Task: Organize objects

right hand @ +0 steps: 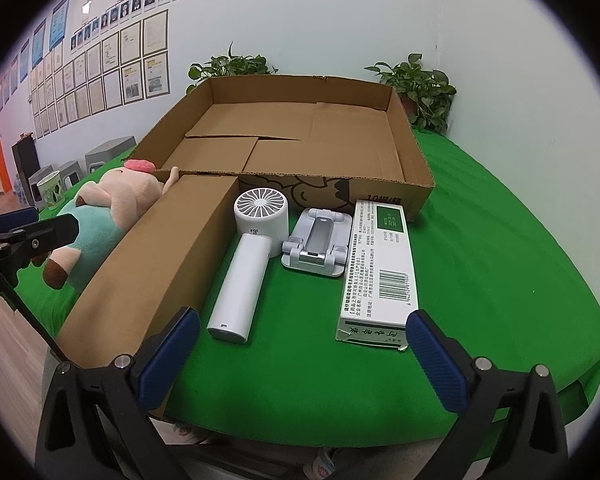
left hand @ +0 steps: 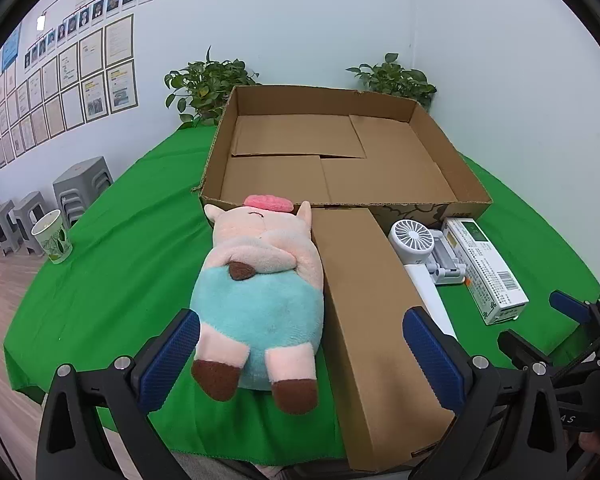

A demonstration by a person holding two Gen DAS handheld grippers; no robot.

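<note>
On the green-covered table [left hand: 112, 248], a wide, shallow cardboard tray [left hand: 436, 142] sits at the far side, its floor bare except for loose flaps. Against its near wall the things to be sorted lie in a row. At the left is a plush pig [left hand: 260, 292], on its back with its head toward the tray and its brown feet toward the near edge. Just to its right, touching its side, lies a long brown carton [left hand: 376, 320] running from the tray wall to the table's near edge. Right of that lies a white handheld fan [right hand: 256, 248], handle pointing near, then a small grey-white folding stand [right hand: 318, 246], then a white medicine box [right hand: 380, 264] with a green patch and a barcode; whether the stand touches the box is hard to tell. A paper cup [left hand: 53, 240] stands well apart at the far left of the table, and two potted plants [left hand: 208, 84] sit behind the tray.

The left gripper [left hand: 300, 352] hangs over the pig's feet and the carton's near end, fingers [left hand: 172, 356] spread wide and holding nothing. The right gripper [right hand: 304, 352] hovers near the fan handle and the box, fingers [right hand: 440, 360] equally wide and empty.
</note>
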